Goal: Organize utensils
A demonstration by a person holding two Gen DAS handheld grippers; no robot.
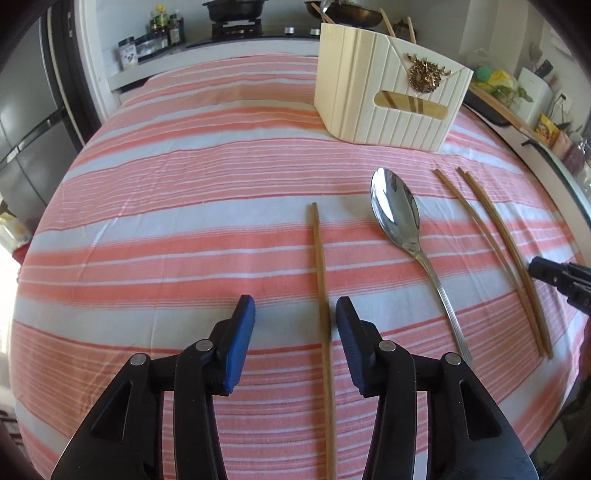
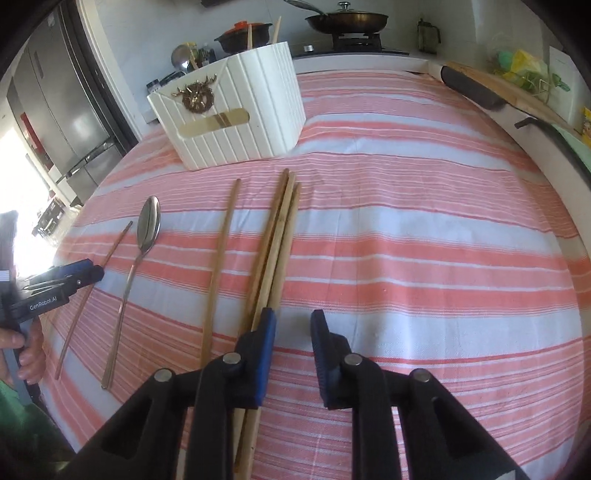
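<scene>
A cream utensil holder (image 1: pixel 388 88) (image 2: pixel 232 114) with a gold stag badge stands at the far side of the striped cloth, with chopsticks inside. My left gripper (image 1: pixel 295 314) is open, its jaws on either side of a single chopstick (image 1: pixel 320 266) lying on the cloth. A metal spoon (image 1: pixel 402 229) (image 2: pixel 142 243) lies to its right. Further right lie more chopsticks (image 1: pixel 491 243). My right gripper (image 2: pixel 293 325) is open and empty; a bundle of chopsticks (image 2: pixel 275 243) passes under its left finger (image 2: pixel 264 354), and one separate chopstick (image 2: pixel 221 251) lies left of that.
A pink and white striped cloth (image 1: pixel 184 221) (image 2: pixel 424 229) covers the table. Behind it is a stove with pans (image 2: pixel 347 18), jars (image 1: pixel 162 29) and a fridge (image 2: pixel 62 103). A cutting board (image 2: pixel 495 85) and bags sit on the right counter.
</scene>
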